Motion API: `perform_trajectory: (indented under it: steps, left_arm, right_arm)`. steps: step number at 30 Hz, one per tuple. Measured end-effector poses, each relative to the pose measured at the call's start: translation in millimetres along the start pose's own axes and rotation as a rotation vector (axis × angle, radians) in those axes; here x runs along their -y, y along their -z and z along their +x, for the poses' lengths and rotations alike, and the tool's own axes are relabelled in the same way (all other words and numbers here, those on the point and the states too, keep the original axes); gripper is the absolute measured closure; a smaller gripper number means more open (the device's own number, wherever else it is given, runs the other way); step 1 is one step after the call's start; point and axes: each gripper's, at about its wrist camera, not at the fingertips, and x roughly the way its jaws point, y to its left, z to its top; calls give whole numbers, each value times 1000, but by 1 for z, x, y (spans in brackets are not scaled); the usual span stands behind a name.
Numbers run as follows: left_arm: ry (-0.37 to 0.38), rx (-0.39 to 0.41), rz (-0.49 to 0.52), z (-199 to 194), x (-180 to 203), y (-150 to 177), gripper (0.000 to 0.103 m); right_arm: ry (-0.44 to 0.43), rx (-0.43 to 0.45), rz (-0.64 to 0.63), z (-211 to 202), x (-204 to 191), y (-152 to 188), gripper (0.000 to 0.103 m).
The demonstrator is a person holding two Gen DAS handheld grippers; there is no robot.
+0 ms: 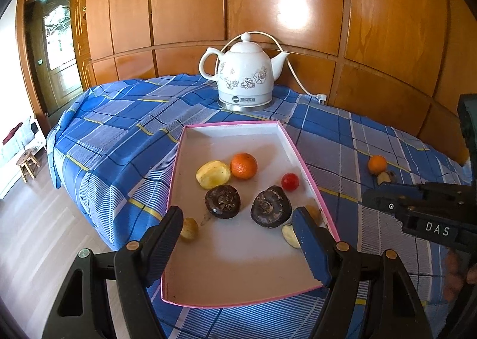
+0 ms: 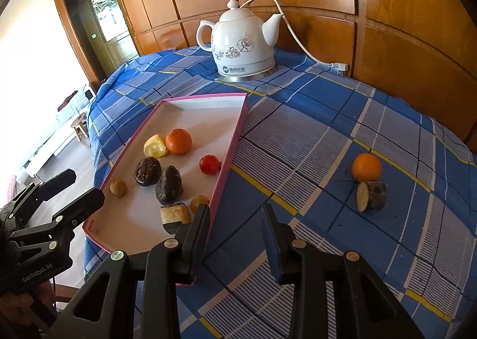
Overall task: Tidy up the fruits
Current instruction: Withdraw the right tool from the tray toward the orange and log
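Two hand-held grippers hover side by side, both pointing forward and slightly down. The left hand-held gripper [image 1: 238,225] has its jaws spread wide, the blue-padded fingers [image 1: 310,246] well apart with nothing between them. The right hand-held gripper [image 2: 235,219] is likewise parted and grips nothing, its dark fingers [image 2: 196,228] angled inward toward the tips. Each gripper's black body shows at the edge of the other's wrist view, with part of a hand [image 1: 459,276] behind the right one.
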Motion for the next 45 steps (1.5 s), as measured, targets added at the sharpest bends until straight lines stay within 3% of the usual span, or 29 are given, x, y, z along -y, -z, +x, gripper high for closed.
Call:
perform_trajectory:
  steps: [12,23,32,40,45]
  left_arm:
    - [21,0,45,1,14,-3,27]
    - [71,-9,124,8,43,-11,27]
    - [191,-49,237,24,93,-24,27]
    - [345,-144,270,62,156,-35,32]
    - [378,-223,253,94,199,-39,32]
  right_arm:
    - [67,5,-9,-18,31,1,68]
    - [206,-8,24,-45,104,2,68]
    - [307,-13,158,-53,178,10,68]
    - [265,-28,278,-48,204,19,68]
    - [235,-7,315,-52,208,16,68]
